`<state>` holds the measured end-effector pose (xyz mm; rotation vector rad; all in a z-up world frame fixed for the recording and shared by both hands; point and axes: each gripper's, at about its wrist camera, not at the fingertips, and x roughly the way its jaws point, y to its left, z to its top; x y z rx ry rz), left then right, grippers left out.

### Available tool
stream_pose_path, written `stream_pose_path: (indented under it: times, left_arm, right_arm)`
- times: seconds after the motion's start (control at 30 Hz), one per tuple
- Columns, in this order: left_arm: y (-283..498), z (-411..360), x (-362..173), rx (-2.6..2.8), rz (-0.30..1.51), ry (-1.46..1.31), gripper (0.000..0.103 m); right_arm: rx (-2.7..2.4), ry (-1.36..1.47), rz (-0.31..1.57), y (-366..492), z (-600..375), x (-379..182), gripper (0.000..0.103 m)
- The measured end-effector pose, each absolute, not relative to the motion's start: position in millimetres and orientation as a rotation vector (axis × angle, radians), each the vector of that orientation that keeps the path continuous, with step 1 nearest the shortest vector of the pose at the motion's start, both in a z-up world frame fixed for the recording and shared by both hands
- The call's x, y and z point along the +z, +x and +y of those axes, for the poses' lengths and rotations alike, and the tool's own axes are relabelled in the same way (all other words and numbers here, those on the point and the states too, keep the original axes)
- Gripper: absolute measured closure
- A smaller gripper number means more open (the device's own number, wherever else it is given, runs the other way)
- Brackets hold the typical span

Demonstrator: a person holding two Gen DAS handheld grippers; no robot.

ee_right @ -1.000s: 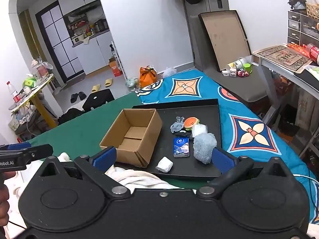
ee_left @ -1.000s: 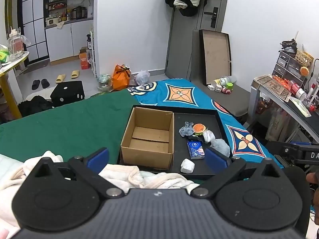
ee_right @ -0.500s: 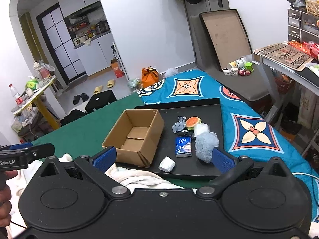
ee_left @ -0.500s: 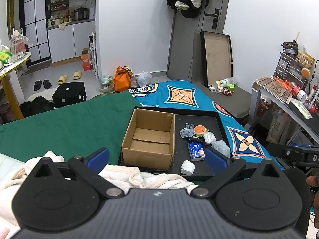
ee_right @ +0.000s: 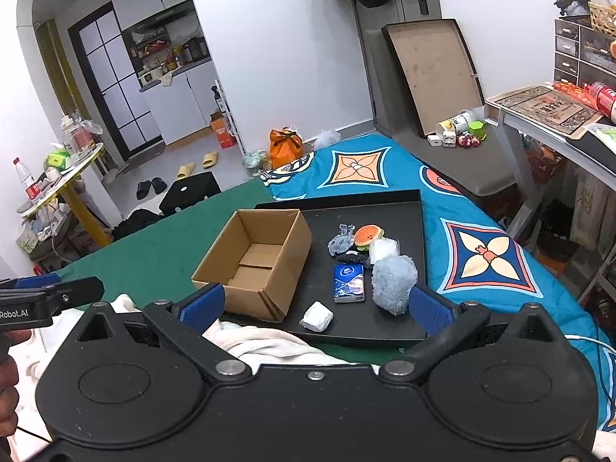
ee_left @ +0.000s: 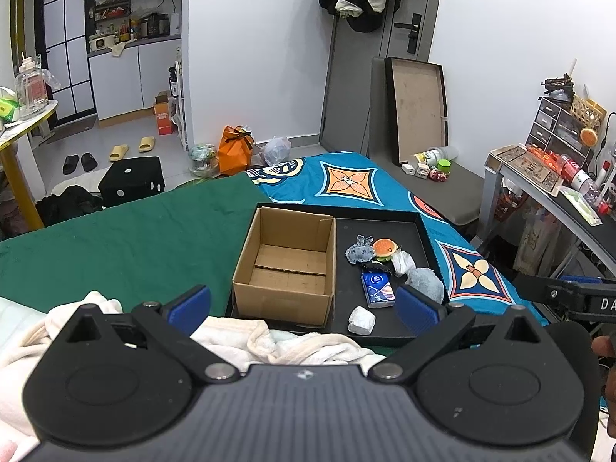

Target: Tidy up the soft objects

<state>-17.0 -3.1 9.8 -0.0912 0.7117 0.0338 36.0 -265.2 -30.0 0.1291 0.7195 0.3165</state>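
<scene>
A black tray [ee_left: 385,227] [ee_right: 408,208] lies on the bed. An open, empty cardboard box [ee_left: 287,265] [ee_right: 254,261] stands in its left half. Right of the box lie a grey plush animal [ee_left: 360,250] [ee_right: 340,240], a burger plush [ee_left: 385,248] [ee_right: 367,235], a white wrapped bundle [ee_left: 402,261] [ee_right: 383,250], a fluffy blue-grey ball [ee_left: 423,283] [ee_right: 392,283], a blue tissue pack [ee_left: 377,288] [ee_right: 348,283] and a white wad [ee_left: 361,320] [ee_right: 316,316]. My left gripper [ee_left: 304,304] and right gripper [ee_right: 315,304] are open and empty, held short of the tray's near edge.
A crumpled cream blanket [ee_left: 238,338] [ee_right: 261,346] lies just under both grippers. The bed has a green cover [ee_left: 115,246] at left and a blue patterned one [ee_left: 350,184] at right. A desk [ee_left: 546,184] with clutter stands at right.
Both views have lifted slightly, so the tray and box sit a little lower in the frame. Nothing on the tray has moved. Both grippers stay open.
</scene>
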Motion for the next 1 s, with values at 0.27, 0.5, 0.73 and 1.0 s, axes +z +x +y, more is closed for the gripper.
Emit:
stream_pose_path:
  times: [0.27,0.5,0.73,1.0]
  left_arm:
    - [-16.8,-2.7,9.3,0.032,0.712,-0.092,0.002]
    - [-16.9,-2.4,8.0,0.033,0.712,-0.092,0.002]
    - [-16.8,-2.2,6.9,0.032,0.714,-0.091,0.002]
    - [-12.6,1.0,0.3,0.034,0.724,-0.097,0.002]
  right_arm:
    - [0.317,0.125,0.722,36.0,-265.8,-29.5,0.0]
    - [0.315,0.123,0.722,36.3,-265.3,-29.1,0.0]
    - [0.311,0.109,0.727,38.3,-262.2,-28.7,0.0]
    - [0.302,0.086,0.732,40.1,-258.0,-31.3,0.0]
